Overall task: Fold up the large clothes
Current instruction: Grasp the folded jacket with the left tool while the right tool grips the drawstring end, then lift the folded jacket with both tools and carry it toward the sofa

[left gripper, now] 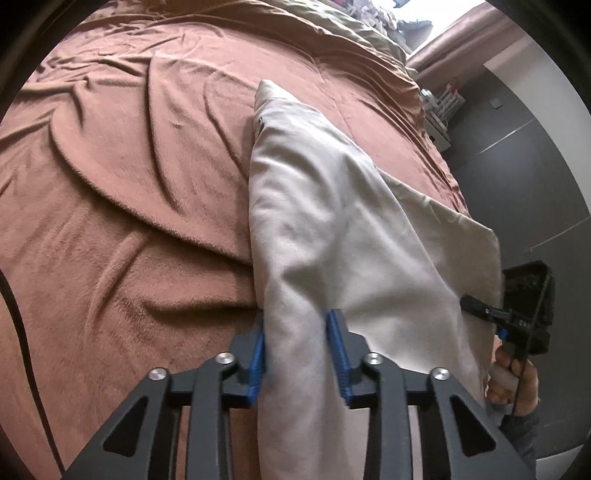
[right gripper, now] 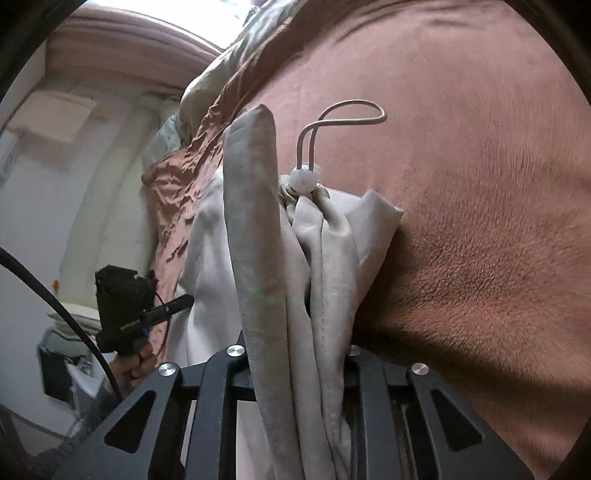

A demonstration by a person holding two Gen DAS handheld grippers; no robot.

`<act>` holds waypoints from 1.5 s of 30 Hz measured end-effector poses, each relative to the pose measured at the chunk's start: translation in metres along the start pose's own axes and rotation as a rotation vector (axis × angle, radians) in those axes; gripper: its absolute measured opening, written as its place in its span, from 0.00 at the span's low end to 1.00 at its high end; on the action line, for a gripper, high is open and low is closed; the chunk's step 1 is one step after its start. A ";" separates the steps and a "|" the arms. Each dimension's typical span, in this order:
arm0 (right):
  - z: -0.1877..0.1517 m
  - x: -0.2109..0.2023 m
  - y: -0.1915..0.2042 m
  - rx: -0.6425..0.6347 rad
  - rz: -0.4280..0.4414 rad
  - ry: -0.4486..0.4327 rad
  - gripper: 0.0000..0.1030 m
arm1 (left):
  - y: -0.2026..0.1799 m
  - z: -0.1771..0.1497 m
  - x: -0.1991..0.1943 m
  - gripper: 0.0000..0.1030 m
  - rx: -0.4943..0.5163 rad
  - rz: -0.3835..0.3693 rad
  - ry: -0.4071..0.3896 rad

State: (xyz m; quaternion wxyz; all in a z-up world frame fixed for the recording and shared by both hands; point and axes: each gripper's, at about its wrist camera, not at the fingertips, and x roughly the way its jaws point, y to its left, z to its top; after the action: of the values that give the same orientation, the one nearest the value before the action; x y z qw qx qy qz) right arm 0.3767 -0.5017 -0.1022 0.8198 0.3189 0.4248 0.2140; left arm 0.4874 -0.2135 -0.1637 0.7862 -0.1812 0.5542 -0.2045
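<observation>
A large pale grey garment (left gripper: 332, 206) lies partly on a brown plush blanket (left gripper: 129, 166), its near edge lifted. My left gripper (left gripper: 299, 347) is shut on a thick fold of it, a blue pad (left gripper: 338, 350) pressing on each side. At the right edge, my right gripper (left gripper: 476, 306) grips the same cloth edge, a hand (left gripper: 513, 384) on its handle. In the right wrist view the bunched garment (right gripper: 255, 221) fills my right gripper (right gripper: 295, 354) and hides its pads. A drawstring loop with a white toggle (right gripper: 304, 179) sticks out onto the blanket (right gripper: 480, 184). The left gripper (right gripper: 177, 304) shows at the left.
An olive duvet (left gripper: 332, 22) is heaped at the far end of the bed. Beyond the bed's right edge are a dark floor (left gripper: 517, 166) and a white rack (left gripper: 443, 107). A black cable (right gripper: 74, 325) crosses the right wrist view at the left.
</observation>
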 end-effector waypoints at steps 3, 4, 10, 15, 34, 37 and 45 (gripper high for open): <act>-0.007 -0.011 0.029 -0.046 -0.024 -0.018 0.11 | -0.007 -0.001 -0.009 0.18 0.019 0.002 -0.011; -0.010 -0.012 0.038 -0.058 -0.026 -0.024 0.10 | -0.009 -0.002 -0.014 0.15 0.026 -0.002 -0.018; -0.029 -0.022 0.078 -0.112 -0.025 -0.068 0.09 | -0.025 -0.008 -0.045 0.12 0.058 -0.045 -0.071; -0.050 -0.042 0.100 -0.143 0.002 -0.127 0.09 | -0.036 -0.016 -0.080 0.12 0.067 -0.090 -0.133; -0.094 -0.064 0.240 -0.377 0.110 -0.221 0.09 | -0.040 -0.031 -0.286 0.11 0.139 -0.079 -0.461; -0.095 -0.056 0.257 -0.407 0.139 -0.218 0.09 | -0.027 -0.033 -0.322 0.11 0.135 -0.055 -0.510; -0.088 0.017 0.325 -0.476 0.237 -0.169 0.09 | 0.037 -0.047 -0.420 0.11 0.079 0.047 -0.632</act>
State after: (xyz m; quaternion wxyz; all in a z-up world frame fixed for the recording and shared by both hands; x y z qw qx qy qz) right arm 0.2861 -0.2318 0.0790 0.8734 0.1814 0.2522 0.3750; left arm 0.3202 0.0344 0.1370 0.9304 -0.1923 0.2783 -0.1414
